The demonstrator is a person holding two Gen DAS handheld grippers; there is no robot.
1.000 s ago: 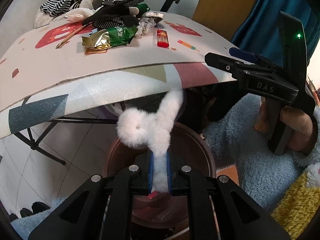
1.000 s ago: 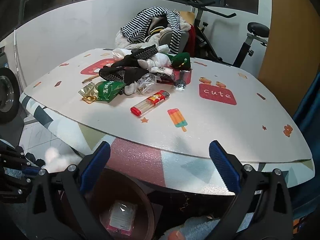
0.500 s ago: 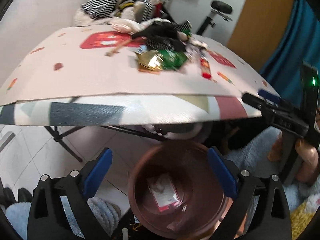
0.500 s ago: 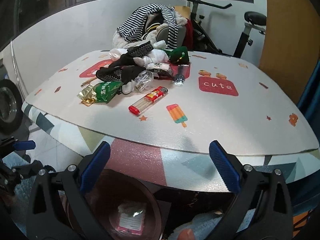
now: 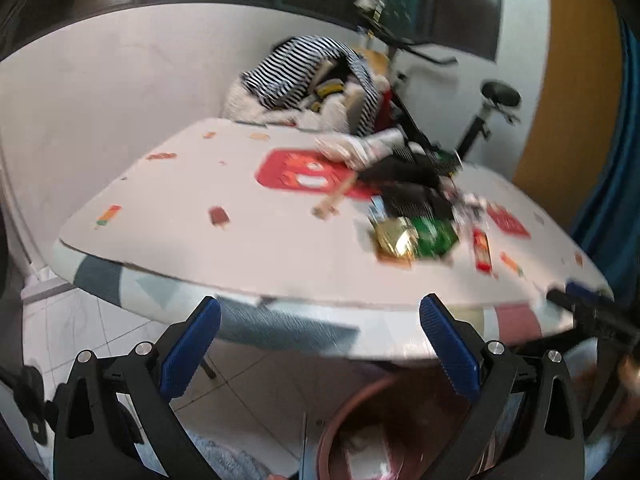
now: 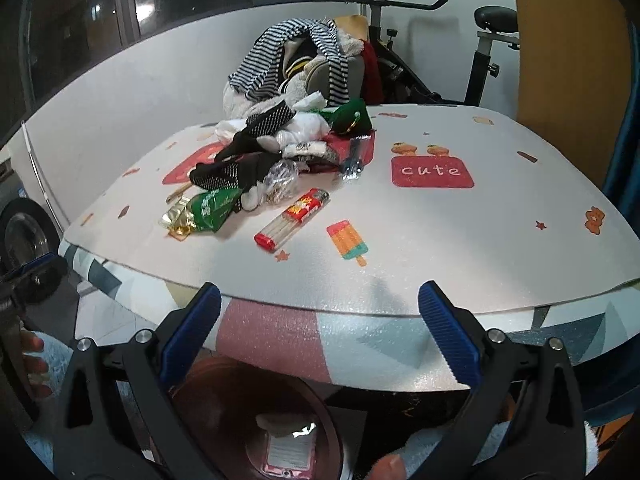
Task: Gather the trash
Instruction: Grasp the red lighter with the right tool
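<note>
So the left claw (image 5: 320, 344) is spread wide with nothing between its blue pads (image 5: 191, 350); its jaws have just been opening, and the view is blurry. It hangs in front of the desk (image 5: 200, 248) edge, above the brown bin (image 5: 340, 420) on the floor. The right claw (image 6: 319, 332) is also released, empty, parked just off the near desk edge with the bin (image 6: 224, 400) right under it.

Trash so far: a pink-edged packet (image 6: 286, 456) lies flat at the bottom of the bin, with something pale beside it that I can't make out.

Still on the desk: a green and gold snack bag (image 6: 202, 212), crumpled, long axis running left-right with the gold end pointing left toward the desk edge. Just right of it sits a red and clear stick pack (image 6: 294, 218), long axis diagonal, one end aimed at the near-left, the other at the far-right. They're near each other but apart. Behind them there's a crinkled clear wrapper (image 6: 282, 176) touching a heap of black dotted gloves (image 6: 236, 168) and white socks (image 6: 304, 128), plus a green pouch (image 6: 352, 116) at the back of the heap. A wooden stick (image 6: 180, 192) pokes out left of the gloves, pointing near-left.

Beyond the desk: striped clothes (image 6: 288, 52) piled up and an exercise bike (image 6: 484, 40).
</note>
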